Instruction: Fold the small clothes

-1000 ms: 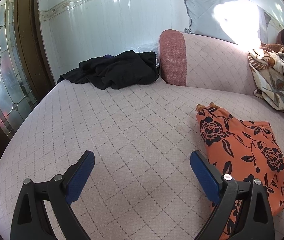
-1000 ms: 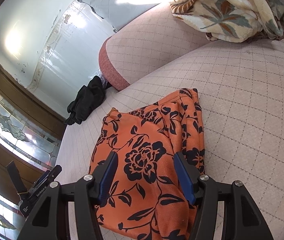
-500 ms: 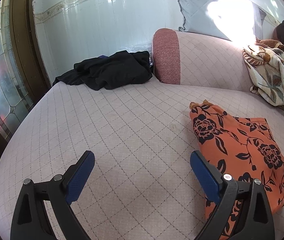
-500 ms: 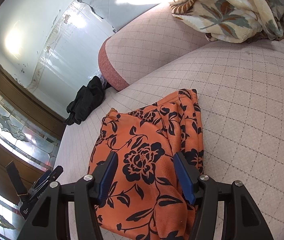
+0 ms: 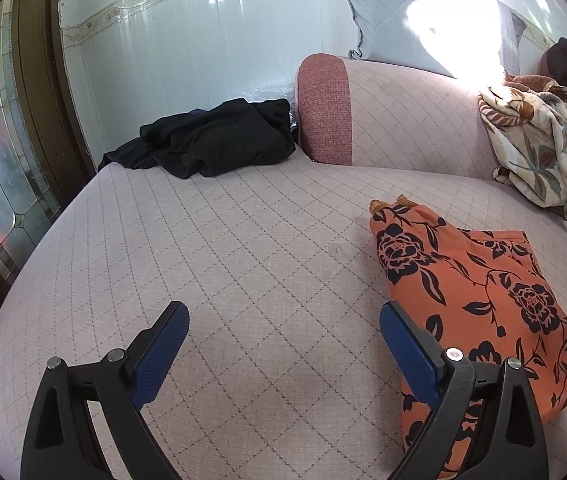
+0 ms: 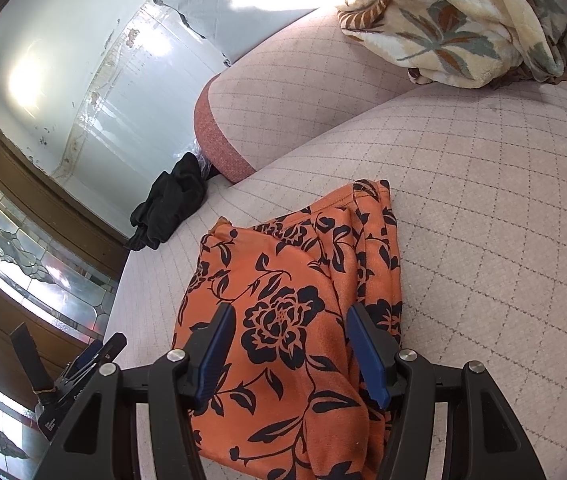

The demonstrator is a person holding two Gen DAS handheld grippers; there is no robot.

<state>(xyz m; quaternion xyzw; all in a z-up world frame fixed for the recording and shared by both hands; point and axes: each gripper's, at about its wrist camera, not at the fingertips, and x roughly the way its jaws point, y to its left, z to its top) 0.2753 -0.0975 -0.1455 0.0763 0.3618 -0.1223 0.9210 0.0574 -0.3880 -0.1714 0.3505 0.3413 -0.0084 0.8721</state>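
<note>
Folding the orange floral garment (image 6: 283, 300) well means lowering the half-open, empty right tool (image 6: 289, 344) squarely (left tool (image 5: 283, 344) wide, empty) before pinching.

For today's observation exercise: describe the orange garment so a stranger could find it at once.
Start at the quilted pink sofa seat. The folded orange garment lies flat on it, in front of the backrest. Its black flower print sets it apart from the plain black clothes and the cream leaf-patterned blanket.
</note>
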